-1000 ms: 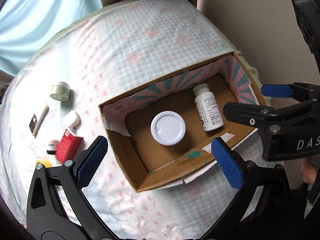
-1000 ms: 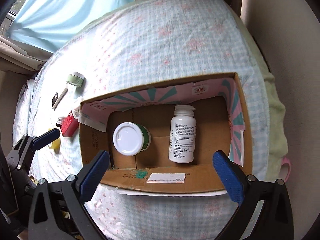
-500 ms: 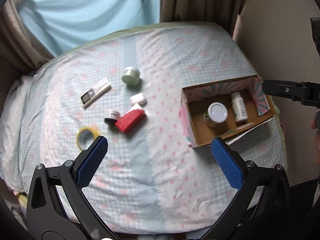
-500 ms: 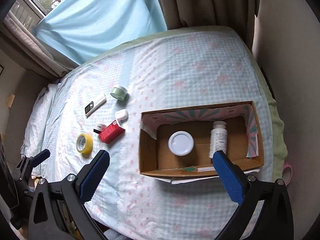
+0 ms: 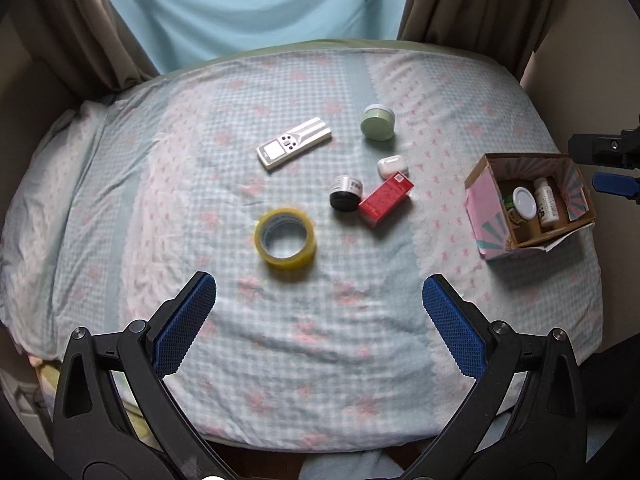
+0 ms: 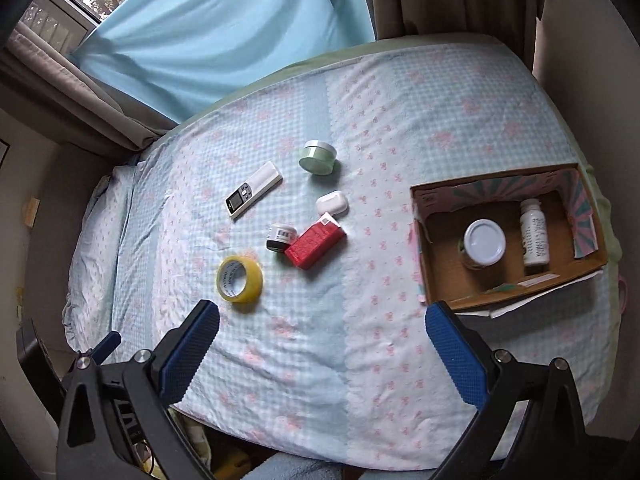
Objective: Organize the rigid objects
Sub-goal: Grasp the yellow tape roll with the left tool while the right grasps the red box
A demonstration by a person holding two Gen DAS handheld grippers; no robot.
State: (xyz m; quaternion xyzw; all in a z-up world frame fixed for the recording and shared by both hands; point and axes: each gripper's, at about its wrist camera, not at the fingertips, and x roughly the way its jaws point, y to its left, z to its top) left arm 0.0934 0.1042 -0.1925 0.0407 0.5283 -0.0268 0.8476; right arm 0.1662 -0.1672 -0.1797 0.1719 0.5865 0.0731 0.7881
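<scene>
A cardboard box (image 5: 490, 208) (image 6: 424, 264) sits on the bed's right side with a white-lidded jar (image 5: 524, 202) (image 6: 484, 242) and a white bottle (image 5: 547, 207) (image 6: 533, 236) inside. Loose on the bed lie a yellow tape roll (image 5: 286, 244) (image 6: 240, 279), a red carton (image 5: 385, 198) (image 6: 316, 245), a small black-based jar (image 5: 345, 193) (image 6: 281, 237), a white earbud case (image 5: 393, 165) (image 6: 332, 203), a green jar (image 5: 377, 122) (image 6: 318, 157) and a white remote (image 5: 294, 143) (image 6: 253, 195). My left gripper (image 5: 320, 324) and right gripper (image 6: 322, 350) are both open, empty, high above the bed.
The bed wears a blue checked sheet (image 5: 320, 320). Brown curtains (image 5: 472, 8) and a light blue curtain (image 5: 256, 4) hang behind it. A wall (image 6: 580, 40) runs along the bed's right side, close to the box.
Both grippers pulled back and up from over the box. The view widened from the box interior to the whole bed. The left gripper swung left toward the loose items.
</scene>
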